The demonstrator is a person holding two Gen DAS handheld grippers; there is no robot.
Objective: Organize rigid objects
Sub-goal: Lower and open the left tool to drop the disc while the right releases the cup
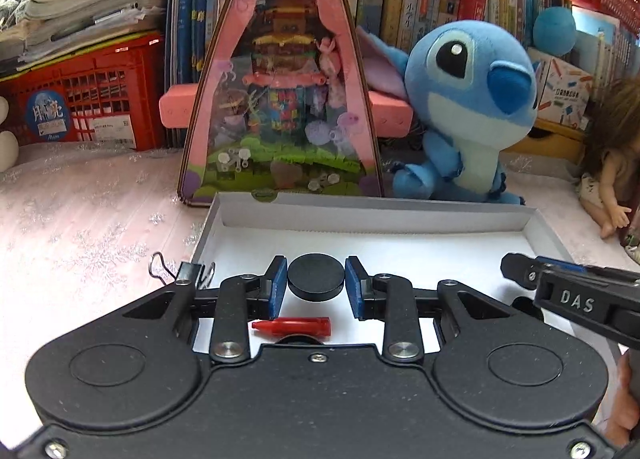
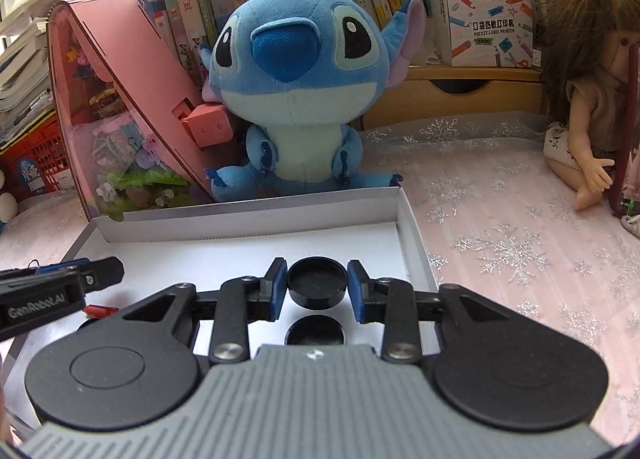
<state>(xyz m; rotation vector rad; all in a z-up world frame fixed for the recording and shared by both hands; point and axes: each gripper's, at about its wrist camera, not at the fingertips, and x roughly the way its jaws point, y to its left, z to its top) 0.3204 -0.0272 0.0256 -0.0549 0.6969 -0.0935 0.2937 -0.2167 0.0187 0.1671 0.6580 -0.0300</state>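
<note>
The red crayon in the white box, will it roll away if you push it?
Probably a little. The red crayon looks round and lies on its side on the smooth floor of the white box, so a sideways nudge could roll it. Its tapered tip would likely curve its path. It looks stiff, not bendy.

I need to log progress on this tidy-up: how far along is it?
Done: a red cap and a black round lid already lie in the white box. In hand: the left gripper clamps a black disc, and the right gripper clamps a second black lid, both above the box. Left: a binder clip sits at the box's near-left corner.
</note>
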